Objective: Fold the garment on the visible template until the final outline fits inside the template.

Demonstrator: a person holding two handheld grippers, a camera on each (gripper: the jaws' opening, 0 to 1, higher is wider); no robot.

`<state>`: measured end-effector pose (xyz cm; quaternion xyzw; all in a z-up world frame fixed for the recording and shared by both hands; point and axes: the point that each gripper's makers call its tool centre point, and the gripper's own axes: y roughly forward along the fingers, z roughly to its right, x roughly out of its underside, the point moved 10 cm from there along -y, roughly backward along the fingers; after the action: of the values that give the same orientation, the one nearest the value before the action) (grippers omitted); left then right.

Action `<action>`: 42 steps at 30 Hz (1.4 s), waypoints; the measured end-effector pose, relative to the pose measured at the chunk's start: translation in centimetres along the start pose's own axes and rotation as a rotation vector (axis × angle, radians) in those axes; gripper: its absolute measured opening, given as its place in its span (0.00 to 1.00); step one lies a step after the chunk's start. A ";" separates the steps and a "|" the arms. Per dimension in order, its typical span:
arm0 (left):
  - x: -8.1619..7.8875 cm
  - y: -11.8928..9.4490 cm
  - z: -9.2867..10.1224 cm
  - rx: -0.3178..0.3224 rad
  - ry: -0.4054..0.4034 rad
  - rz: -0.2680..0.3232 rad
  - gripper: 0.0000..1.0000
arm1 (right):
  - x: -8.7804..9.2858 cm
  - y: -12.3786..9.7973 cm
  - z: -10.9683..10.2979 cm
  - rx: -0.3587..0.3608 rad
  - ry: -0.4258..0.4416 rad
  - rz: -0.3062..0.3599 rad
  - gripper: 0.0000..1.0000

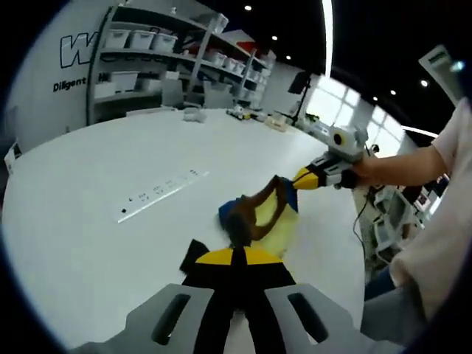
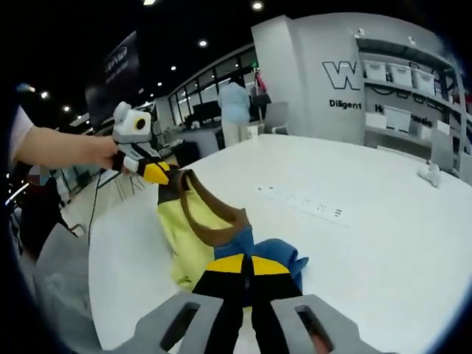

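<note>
Garment [image 1: 267, 217], yellow with blue and a brown band, bunched near the near edge of a large white table [image 1: 110, 221] and partly lifted off it. Left gripper [image 1: 234, 258] clamped shut on one brown-edged part of the cloth, yellow-tipped jaws pressed together; seen from the other side as left gripper [image 2: 164, 174], held up by a hand [image 2: 88, 151], pulling a brown strap taut above the table. Right gripper [image 2: 245, 267] likewise clenched on the blue and yellow cloth just ahead of its tips; same tool at right gripper [image 1: 304, 178], gripping the raised yellow edge.

White bins [image 1: 151, 38] lined on wall shelves [image 1: 133, 74] behind the table; contents not discernible. More bins [image 2: 402, 74] on the same shelving.

White strip with dark marks [image 1: 158, 193] lying flat, well apart from the garment. Broad bare tabletop beyond it; small items [image 1: 251, 114] along the far edge. Person [image 2: 234, 110] standing beyond the far rim.
</note>
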<state>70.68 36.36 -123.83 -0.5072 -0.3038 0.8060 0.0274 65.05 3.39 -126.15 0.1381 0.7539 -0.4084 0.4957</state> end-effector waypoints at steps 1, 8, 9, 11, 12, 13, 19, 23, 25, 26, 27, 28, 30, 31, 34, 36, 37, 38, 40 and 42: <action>0.0 -0.2 0.3 0.000 0.002 0.002 0.02 | -0.1 -0.3 -0.1 -0.003 -0.001 0.002 0.00; 1.3 -2.5 3.4 0.013 -0.009 0.021 0.02 | -0.7 -2.6 -1.5 -0.053 -0.027 0.008 0.00; 1.7 -2.9 3.9 0.014 -0.013 0.022 0.02 | -0.6 -3.0 -1.9 -0.066 -0.032 -0.001 0.00; 2.5 -3.4 4.8 0.020 -0.025 0.029 0.02 | -0.4 -3.6 -2.5 -0.083 -0.034 -0.014 0.00; 2.8 -3.6 5.2 0.022 -0.027 0.030 0.02 | -0.3 -3.9 -2.9 -0.096 -0.040 -0.016 0.00; 3.1 -3.7 5.5 0.024 -0.030 0.030 0.02 | -0.2 -4.2 -3.1 -0.103 -0.038 -0.018 0.00; 5.9 -4.7 8.1 0.036 -0.066 0.032 0.02 | 1.2 -5.8 -5.4 -0.162 -0.038 -0.053 0.00; 7.7 -5.4 10.0 0.053 -0.087 0.026 0.02 | 2.6 -7.0 -6.9 -0.200 -0.027 -0.078 0.00; 8.8 -5.8 11.1 0.058 -0.101 0.032 0.02 | 3.2 -7.4 -7.5 -0.213 -0.032 -0.088 0.00; 9.2 -5.9 11.5 0.064 -0.111 0.033 0.02 | 3.8 -7.7 -8.0 -0.226 -0.025 -0.097 0.00; 9.7 -6.0 11.9 0.065 -0.115 0.028 0.02 | 4.2 -7.9 -8.3 -0.237 -0.023 -0.105 0.00; 10.2 -6.1 12.3 0.065 -0.119 0.021 0.02 | 4.8 -8.2 -8.8 -0.248 -0.023 -0.114 0.00; 11.3 -6.3 13.2 0.072 -0.136 0.011 0.02 | 5.7 -8.8 -9.8 -0.276 -0.008 -0.129 0.00; 11.7 -6.5 13.5 0.073 -0.141 0.009 0.02 | 6.0 -9.1 -10.2 -0.288 -0.012 -0.137 0.00; 12.7 -7.4 14.9 0.083 -0.161 0.008 0.02 | 7.1 -9.9 -11.4 -0.328 -0.005 -0.158 0.00; 13.2 -7.9 15.4 0.093 -0.167 0.004 0.02 | 7.6 -10.4 -12.1 -0.352 -0.003 -0.167 0.00; 13.5 -8.3 16.0 0.100 -0.171 0.003 0.02 | 8.0 -10.8 -12.6 -0.373 -0.008 -0.180 0.00; 13.6 -8.5 16.3 0.104 -0.173 0.002 0.02 | 8.2 -11.1 -12.9 -0.388 -0.008 -0.183 0.00; 13.9 -9.1 17.1 0.118 -0.182 0.001 0.02 | 8.4 -11.7 -13.6 -0.431 -0.001 -0.196 0.00; 14.2 -9.5 17.9 0.141 -0.185 -0.014 0.02 | 8.5 -12.3 -14.4 -0.488 0.010 -0.207 0.00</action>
<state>46.37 40.87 -124.94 -0.4254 -0.2512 0.8685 0.0404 44.34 4.82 -125.04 -0.0616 0.8426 -0.2624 0.4662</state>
